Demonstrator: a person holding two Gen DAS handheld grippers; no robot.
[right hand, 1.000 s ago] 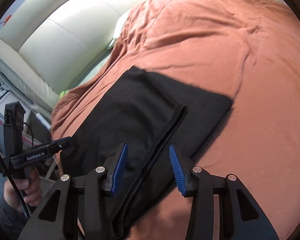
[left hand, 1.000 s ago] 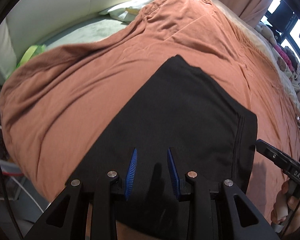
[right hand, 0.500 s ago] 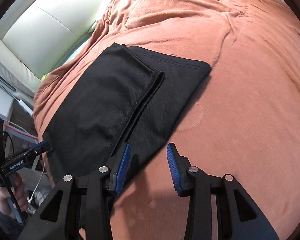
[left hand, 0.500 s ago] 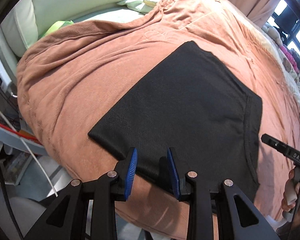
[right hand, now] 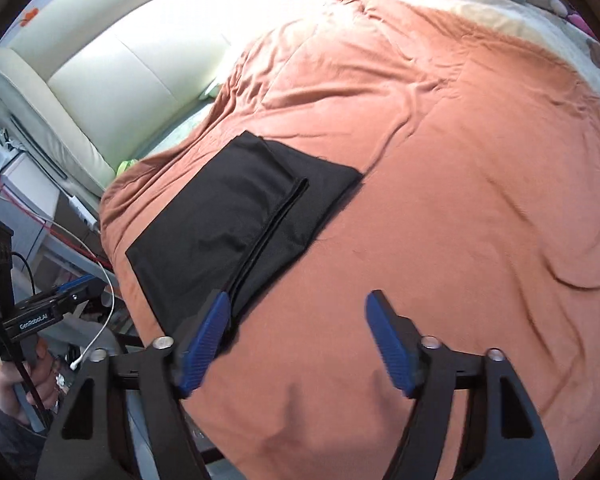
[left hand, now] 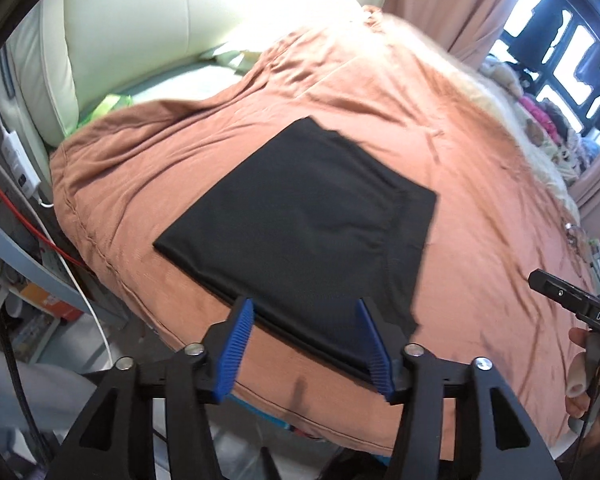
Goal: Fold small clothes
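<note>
Black garment lies folded on the orange duvet. Left gripper and right gripper are opening, empty (garment at 12 o'clock); fold appears complete.

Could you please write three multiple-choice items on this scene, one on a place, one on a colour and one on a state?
1. Where does the black garment lie?
A. On the rust-orange bedspread
B. On the floor
C. Over the cream headboard

2. What colour are the pads of the grippers' fingers?
A. Red
B. Blue
C. Green

3. What state is the garment in?
A. Crumpled in a heap
B. Hanging from a gripper
C. Folded flat, in no grip

Answers:
1 A: both views show it flat on the bedspread near the bed's edge.
2 B: the ribbed pads are blue on the left gripper and the right gripper.
3 C: a folded edge runs across it, and both grippers' jaws are opening with nothing pinched between them.
</note>
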